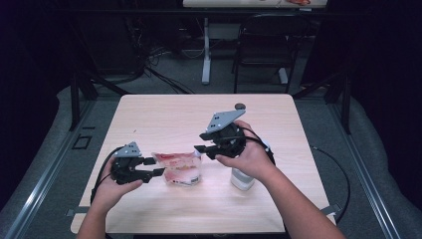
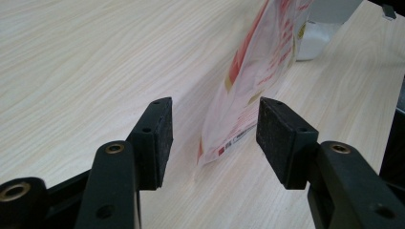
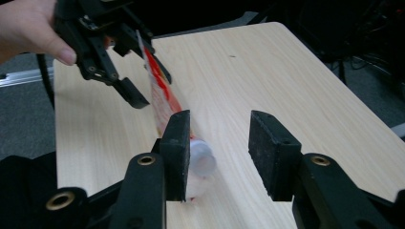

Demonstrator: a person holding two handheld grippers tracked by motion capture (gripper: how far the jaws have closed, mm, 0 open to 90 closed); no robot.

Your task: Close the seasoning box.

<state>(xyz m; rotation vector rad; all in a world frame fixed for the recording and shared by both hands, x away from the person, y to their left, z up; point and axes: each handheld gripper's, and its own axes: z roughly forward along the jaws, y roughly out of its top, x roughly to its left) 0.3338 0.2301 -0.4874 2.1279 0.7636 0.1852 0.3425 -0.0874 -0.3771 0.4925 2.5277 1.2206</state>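
Both sets of jaws released: left gripper (image 1: 153, 167) straddles the pouch's (image 1: 178, 169) left edge without pinching, right gripper (image 1: 204, 149) hangs empty just above its spouted right end, pouch standing lower centre on the table (image 1: 164, 117), white bottle (image 1: 242, 179) to its right.

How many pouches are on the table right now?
1. The red-and-white printed plastic pouch stands on the light wooden table, between the left claw and the white plastic bottle. Nothing seems hidden.
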